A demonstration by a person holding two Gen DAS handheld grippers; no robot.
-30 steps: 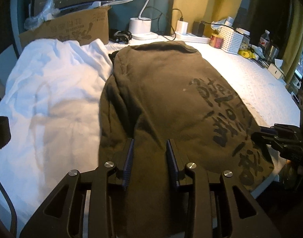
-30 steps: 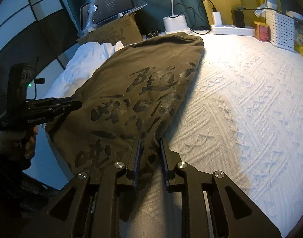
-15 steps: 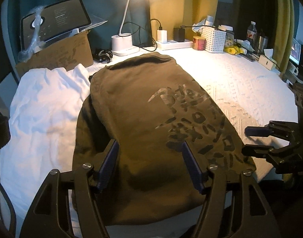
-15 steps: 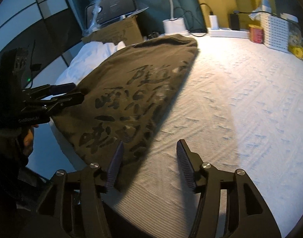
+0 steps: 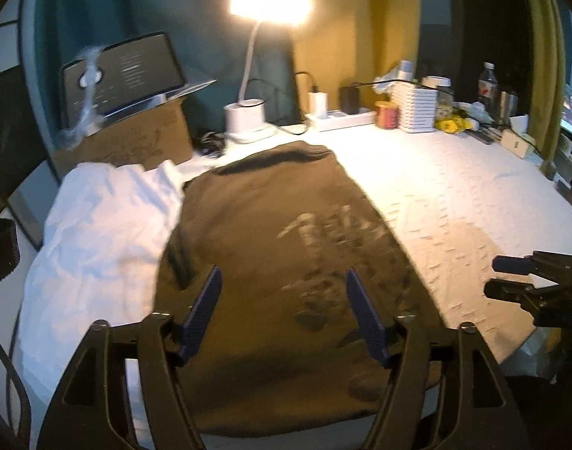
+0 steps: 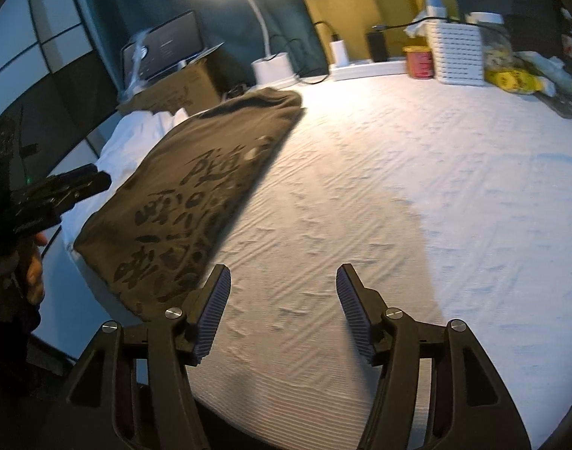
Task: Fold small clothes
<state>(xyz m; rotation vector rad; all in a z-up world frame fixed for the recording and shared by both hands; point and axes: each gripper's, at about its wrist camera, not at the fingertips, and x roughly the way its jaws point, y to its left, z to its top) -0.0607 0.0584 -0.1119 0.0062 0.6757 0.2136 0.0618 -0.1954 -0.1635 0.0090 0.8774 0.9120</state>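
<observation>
An olive-brown shirt (image 5: 271, 232) with dark lettering lies folded lengthwise on the white textured cover (image 5: 436, 195), running from the lamp toward the near edge. My left gripper (image 5: 281, 277) hovers above the shirt's near end. Its jaws are opening, with cloth beneath them but none between the pads. In the right wrist view the shirt (image 6: 196, 187) lies to the left. My right gripper (image 6: 284, 272) is over bare cover (image 6: 398, 187) beside the shirt's near corner, jaws opening, nothing between them. Each gripper shows in the other's view: the right gripper (image 5: 511, 277) and the left gripper (image 6: 87, 180).
A crumpled white garment (image 5: 98, 232) lies left of the shirt. Behind it are a cardboard box (image 5: 136, 142) carrying a laptop (image 5: 125, 71), a lit desk lamp (image 5: 248, 116), a power strip (image 5: 342, 118), a red tin (image 5: 386, 114), a white basket (image 5: 417, 108) and bottles.
Both grippers have let go of the shirt's near edge, opened wide and drawn back. The right one has shifted off the shirt onto the bare cover.
</observation>
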